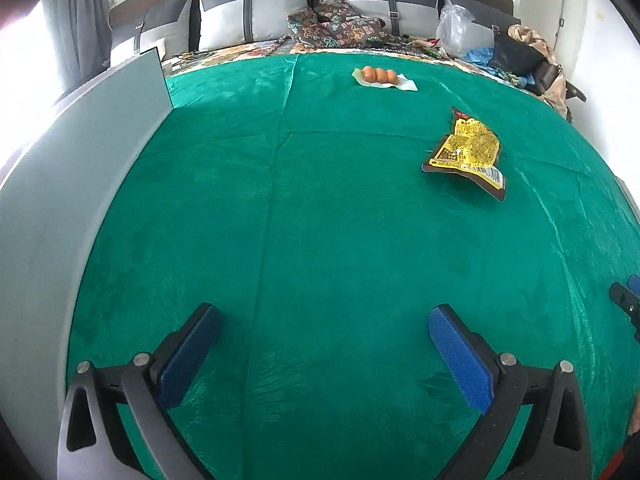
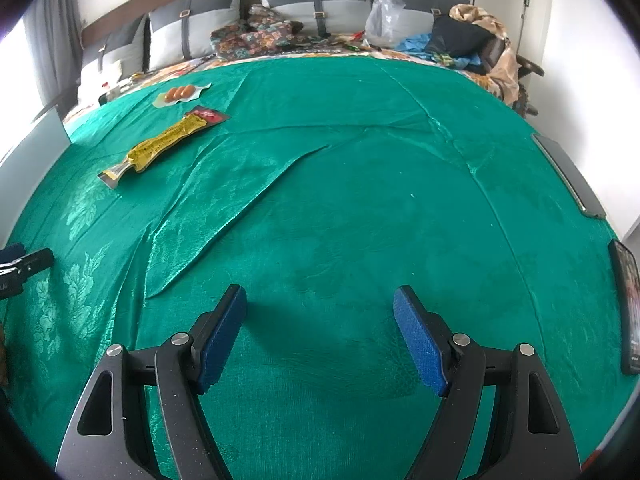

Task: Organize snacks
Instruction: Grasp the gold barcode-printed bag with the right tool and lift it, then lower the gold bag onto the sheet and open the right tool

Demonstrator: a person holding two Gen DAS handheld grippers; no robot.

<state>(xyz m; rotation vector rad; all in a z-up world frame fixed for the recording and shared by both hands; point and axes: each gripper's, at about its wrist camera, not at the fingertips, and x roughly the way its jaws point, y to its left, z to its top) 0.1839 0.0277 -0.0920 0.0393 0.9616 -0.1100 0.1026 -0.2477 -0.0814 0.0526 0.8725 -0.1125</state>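
A yellow snack packet lies flat on the green cloth, far right of my left gripper. A clear pack of orange-brown sausages lies farther back. My left gripper is open and empty, low over the cloth. In the right wrist view the yellow packet and the sausage pack lie at the far left. My right gripper is open and empty over bare cloth.
A grey board stands upright along the cloth's left edge. Dark flat devices lie at the right edge. Pillows, patterned bedding, a plastic bag and clothes lie at the back. The cloth has raised folds.
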